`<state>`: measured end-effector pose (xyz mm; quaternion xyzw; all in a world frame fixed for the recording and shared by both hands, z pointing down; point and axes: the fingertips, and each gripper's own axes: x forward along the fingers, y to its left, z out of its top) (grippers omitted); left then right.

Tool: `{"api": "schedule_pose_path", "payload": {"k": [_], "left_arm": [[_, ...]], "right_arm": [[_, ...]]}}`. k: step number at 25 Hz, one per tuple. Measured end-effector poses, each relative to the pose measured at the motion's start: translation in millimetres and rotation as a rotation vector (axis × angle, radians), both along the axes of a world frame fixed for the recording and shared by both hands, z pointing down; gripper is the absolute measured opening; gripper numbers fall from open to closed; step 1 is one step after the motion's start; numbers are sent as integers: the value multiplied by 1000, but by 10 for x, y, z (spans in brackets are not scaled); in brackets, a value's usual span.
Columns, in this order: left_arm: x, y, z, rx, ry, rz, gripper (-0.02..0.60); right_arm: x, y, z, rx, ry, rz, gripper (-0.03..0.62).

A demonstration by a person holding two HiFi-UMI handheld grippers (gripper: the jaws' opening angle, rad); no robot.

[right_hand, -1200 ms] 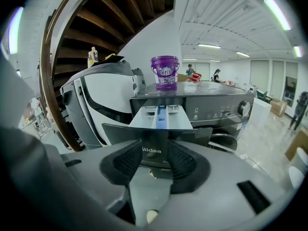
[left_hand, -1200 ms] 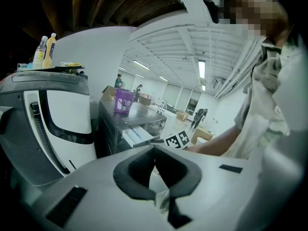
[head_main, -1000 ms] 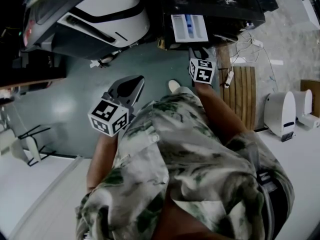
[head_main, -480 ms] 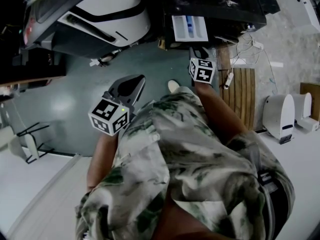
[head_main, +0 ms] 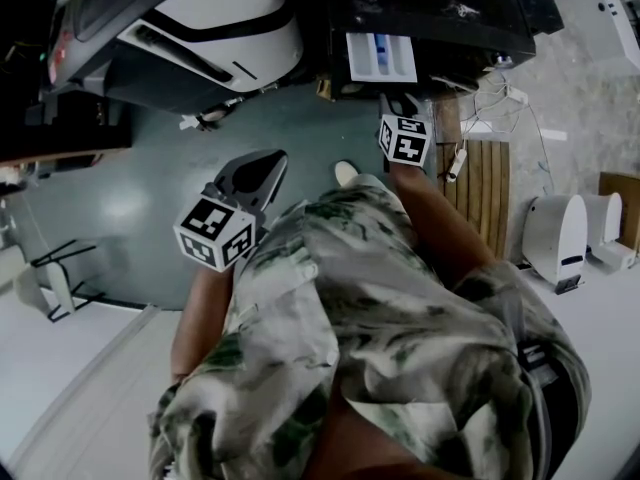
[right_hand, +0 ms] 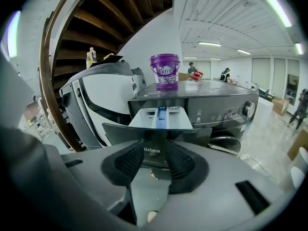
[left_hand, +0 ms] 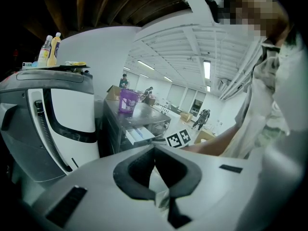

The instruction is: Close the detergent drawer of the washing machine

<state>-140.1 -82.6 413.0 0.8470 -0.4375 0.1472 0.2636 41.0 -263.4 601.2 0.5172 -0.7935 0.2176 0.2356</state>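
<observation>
The right gripper [right_hand: 154,146] has its two dark pads apart and holds nothing. Right in front of it, at 12 o'clock, is the pulled-out white plastic detergent drawer [right_hand: 161,117] with its dark front plate. The plate shows in the gap between the pads, and I think they are not pressing on it.

The left gripper [left_hand: 154,148] has its tips pinched together on nothing. In the head view it hangs at about 8 o'clock from the right gripper, well apart from the drawer.

To close the drawer well, I would put the right gripper on the middle of the front plate and push straight in toward 12 o'clock, not off to one side, so it does not jam. I would go slow and stop when the plate sits level with the front of the dark grey front-loading washing machine [right_hand: 221,109].

The drawer has white pockets with a blue strip between them, and I see no soap inside. A round purple plastic bucket [right_hand: 164,71] stands on top of the machine, at 12 o'clock from the drawer. I cannot see what is in it.
</observation>
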Motion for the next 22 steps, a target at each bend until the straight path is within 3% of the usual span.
{"api": "schedule_pose_path", "payload": {"k": [22], "left_arm": [[-79,-103,7,5,-2,-48,23]], "right_arm": [[-56,-206,-5,7,2,-23,160]]}}
